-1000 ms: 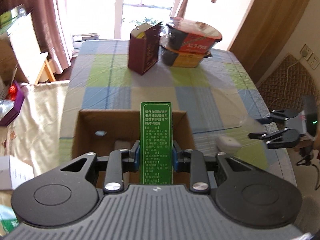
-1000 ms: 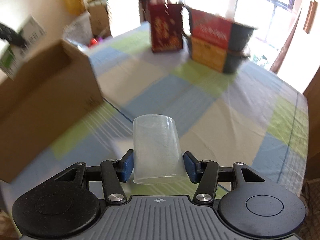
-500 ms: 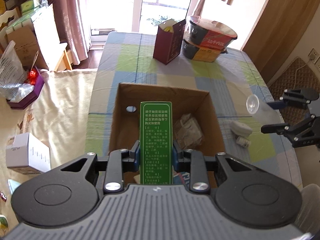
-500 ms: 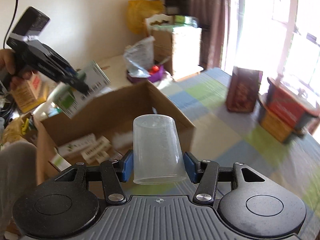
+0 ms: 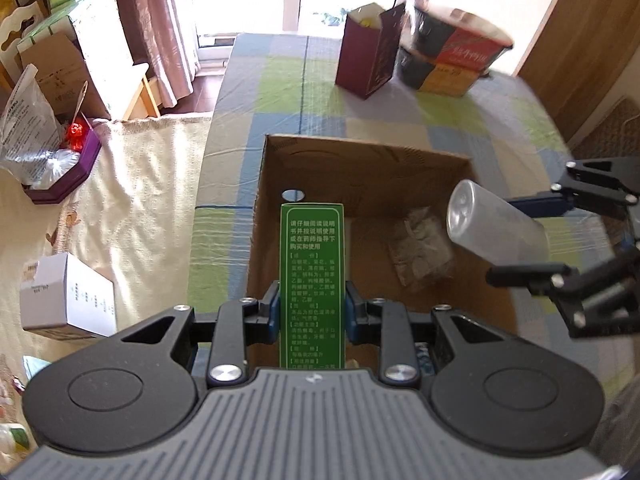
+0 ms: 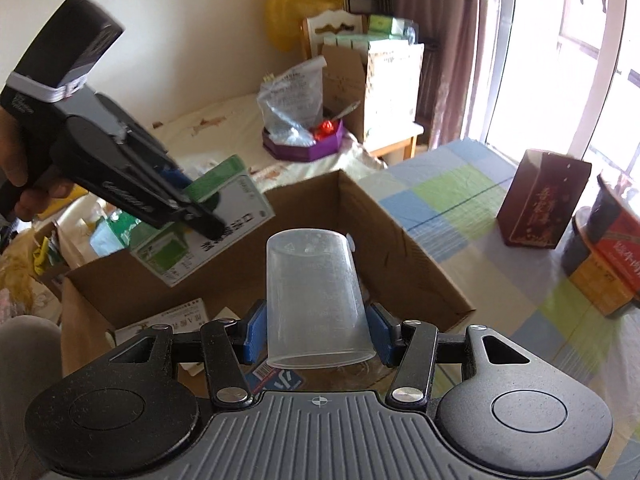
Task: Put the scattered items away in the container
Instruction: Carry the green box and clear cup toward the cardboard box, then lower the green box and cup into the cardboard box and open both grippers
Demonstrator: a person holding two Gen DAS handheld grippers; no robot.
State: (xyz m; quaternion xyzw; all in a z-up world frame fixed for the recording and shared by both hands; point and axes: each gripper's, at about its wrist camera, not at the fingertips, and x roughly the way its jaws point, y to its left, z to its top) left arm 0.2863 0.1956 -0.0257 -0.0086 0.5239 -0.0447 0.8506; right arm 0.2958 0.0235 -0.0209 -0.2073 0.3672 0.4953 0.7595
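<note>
Both grippers are closed on items above the open cardboard box (image 5: 360,168): a green medicine carton (image 5: 312,280) is pinched by the left gripper (image 5: 312,314), and a clear plastic cup (image 6: 316,296), base forward, is clamped by the right gripper (image 6: 318,330). Cartons and a crumpled packet (image 5: 420,252) are seen inside, on the checked tablecloth (image 5: 280,84).

Black tongs (image 5: 312,316) — blue pads (image 6: 256,330), silver screws.

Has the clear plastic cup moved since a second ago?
Yes. The clear plastic cup, held by the right claw, moved from beside the cardboard box to above its opening.
</note>
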